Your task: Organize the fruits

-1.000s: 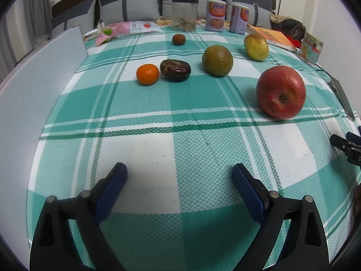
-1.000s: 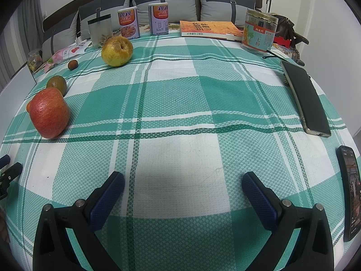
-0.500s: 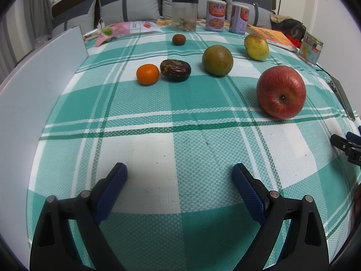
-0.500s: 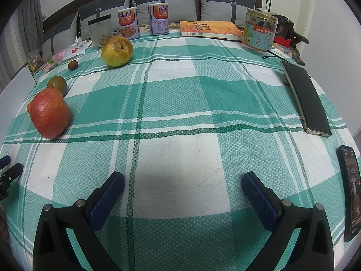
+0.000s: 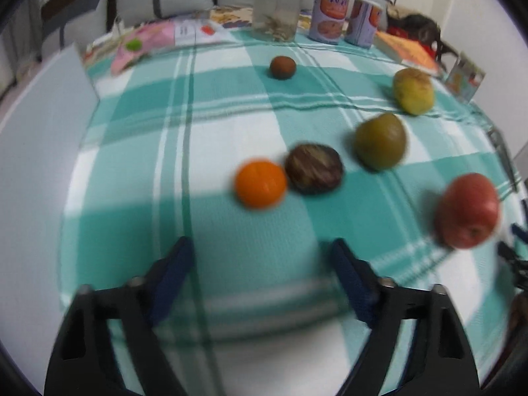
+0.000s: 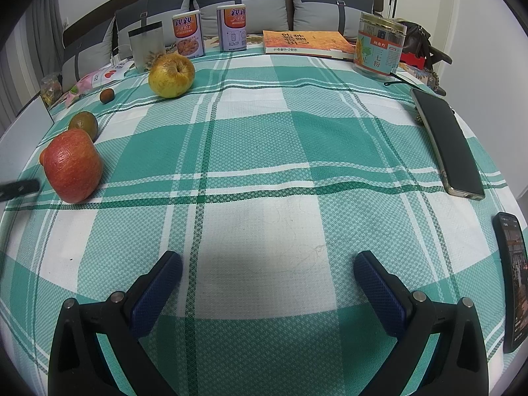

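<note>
In the left wrist view, blurred by motion, an orange (image 5: 260, 184) lies on the checked cloth beside a dark brown fruit (image 5: 313, 169), with a green fruit (image 5: 380, 141), a yellow pear (image 5: 413, 90), a red apple (image 5: 468, 210) and a small brown fruit (image 5: 282, 67) around them. My left gripper (image 5: 262, 250) is open and empty, just short of the orange. My right gripper (image 6: 268, 264) is open and empty over bare cloth. The right wrist view shows the apple (image 6: 73, 165), the pear (image 6: 171, 76), the green fruit (image 6: 83, 124) and the small brown fruit (image 6: 107, 95) at left.
A white board (image 5: 36, 151) lies along the left edge. A clear jar (image 5: 278, 10), two cans (image 6: 187, 34), a book (image 6: 307, 43) and a tin (image 6: 379, 48) stand at the back. Two phones (image 6: 447, 147) (image 6: 513, 280) lie at right.
My left gripper has moved forward and left toward the orange, which now sits much closer in front of the jaws. The right gripper has stayed in place.
</note>
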`<action>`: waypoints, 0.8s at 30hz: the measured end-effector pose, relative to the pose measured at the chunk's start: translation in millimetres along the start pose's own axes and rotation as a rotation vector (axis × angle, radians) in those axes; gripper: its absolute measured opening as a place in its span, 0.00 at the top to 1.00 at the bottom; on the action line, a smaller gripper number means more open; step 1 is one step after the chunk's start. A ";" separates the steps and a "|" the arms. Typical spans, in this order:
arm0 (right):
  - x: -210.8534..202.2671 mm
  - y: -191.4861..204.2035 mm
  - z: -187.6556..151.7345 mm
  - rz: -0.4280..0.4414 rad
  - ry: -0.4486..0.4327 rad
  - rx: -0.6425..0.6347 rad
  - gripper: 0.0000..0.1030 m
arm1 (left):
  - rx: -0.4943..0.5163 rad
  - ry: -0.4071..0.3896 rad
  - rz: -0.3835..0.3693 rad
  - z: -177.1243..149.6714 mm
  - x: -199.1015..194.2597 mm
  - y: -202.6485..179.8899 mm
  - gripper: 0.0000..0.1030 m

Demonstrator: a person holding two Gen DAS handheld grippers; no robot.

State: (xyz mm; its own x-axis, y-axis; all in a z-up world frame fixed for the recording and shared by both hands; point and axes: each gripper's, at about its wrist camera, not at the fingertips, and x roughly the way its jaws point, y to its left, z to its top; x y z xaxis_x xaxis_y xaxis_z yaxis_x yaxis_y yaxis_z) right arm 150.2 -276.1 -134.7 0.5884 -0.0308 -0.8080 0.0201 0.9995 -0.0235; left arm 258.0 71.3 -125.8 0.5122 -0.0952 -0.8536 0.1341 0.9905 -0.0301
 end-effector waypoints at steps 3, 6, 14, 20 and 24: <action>0.3 0.2 0.3 0.000 0.000 0.000 0.00 | -0.012 -0.014 -0.012 12.0 6.1 4.9 0.31; 0.4 0.2 0.3 0.000 0.000 0.000 0.00 | -0.004 -0.035 -0.020 16.5 7.5 6.8 0.51; 0.5 0.4 0.3 -0.001 0.000 0.000 0.00 | 0.000 -0.058 -0.003 8.2 -5.6 6.0 0.71; 0.6 0.5 0.5 -0.001 0.000 0.000 0.00 | 0.002 -0.052 0.014 -40.0 -48.8 -0.9 0.71; 0.5 0.6 0.5 -0.001 0.000 0.000 0.00 | -0.006 -0.060 0.040 -80.9 -76.1 -10.3 0.71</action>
State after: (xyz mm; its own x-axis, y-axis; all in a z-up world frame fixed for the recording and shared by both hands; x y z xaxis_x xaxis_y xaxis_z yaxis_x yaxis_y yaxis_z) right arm 150.9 -275.6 -134.8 0.5887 -0.0314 -0.8077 0.0202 0.9995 -0.0242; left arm 149.0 76.4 -102.6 0.5674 -0.0613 -0.8212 0.1077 0.9942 0.0002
